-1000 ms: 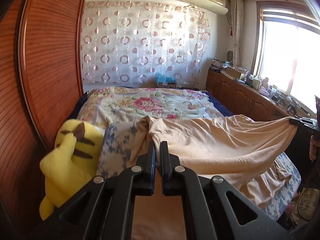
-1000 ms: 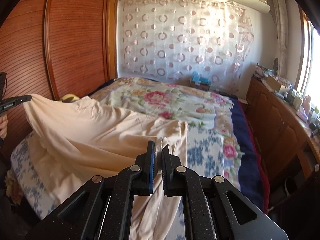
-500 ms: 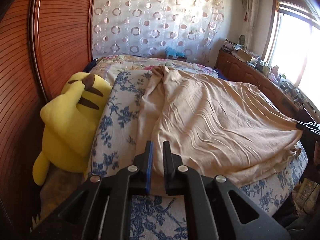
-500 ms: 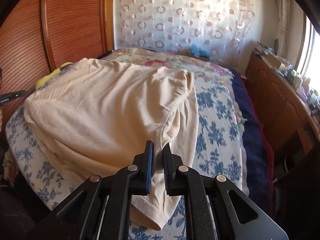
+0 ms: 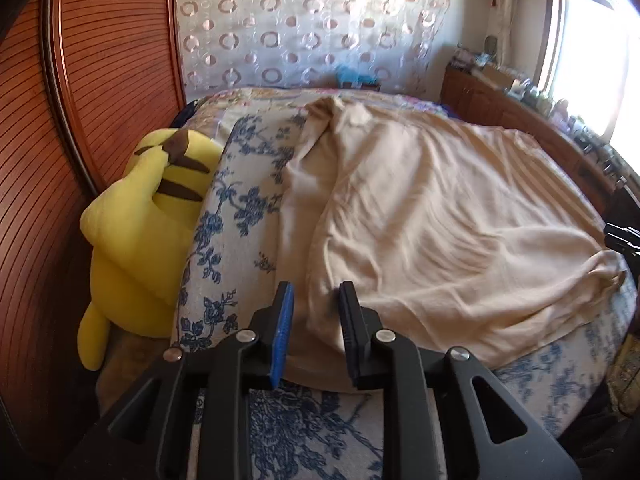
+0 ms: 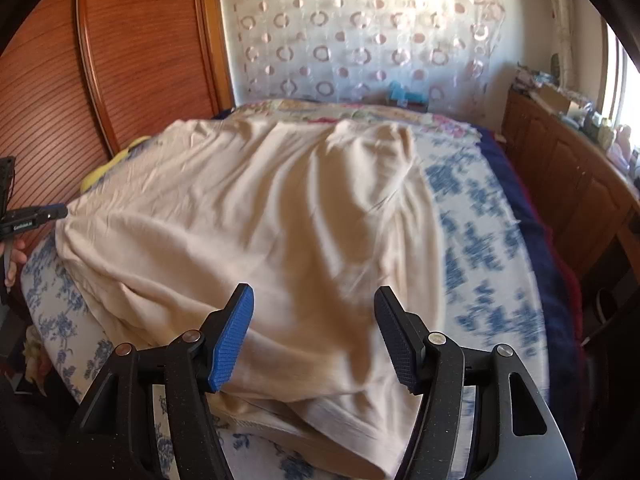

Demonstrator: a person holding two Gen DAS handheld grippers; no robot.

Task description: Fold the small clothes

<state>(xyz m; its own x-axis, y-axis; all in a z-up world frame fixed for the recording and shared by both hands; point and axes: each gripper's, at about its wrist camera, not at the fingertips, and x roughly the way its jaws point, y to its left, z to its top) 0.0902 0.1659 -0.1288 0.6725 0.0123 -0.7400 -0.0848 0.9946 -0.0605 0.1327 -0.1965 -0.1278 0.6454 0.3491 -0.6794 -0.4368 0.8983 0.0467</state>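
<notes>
A beige garment (image 5: 420, 220) lies spread flat on the blue-flowered bedspread (image 5: 236, 200); it also shows in the right wrist view (image 6: 260, 220). My left gripper (image 5: 316, 300) is open just above the garment's near left corner, with a fold of cloth between the parted fingers, not pinched. My right gripper (image 6: 314, 308) is wide open above the garment's near right corner, holding nothing. The left gripper's tip also shows at the left edge of the right wrist view (image 6: 36, 216), and the right one at the right edge of the left wrist view (image 5: 624, 236).
A yellow plush toy (image 5: 148, 216) lies between the bed and the wooden wardrobe (image 5: 100, 80) on the left. A wooden cabinet (image 6: 568, 168) with clutter runs along the right under the window. A patterned curtain (image 6: 360, 40) hangs behind the bed.
Both grippers came down with the garment, laid it flat on the bed, then opened and let go of its corners. The right one opened wider.
</notes>
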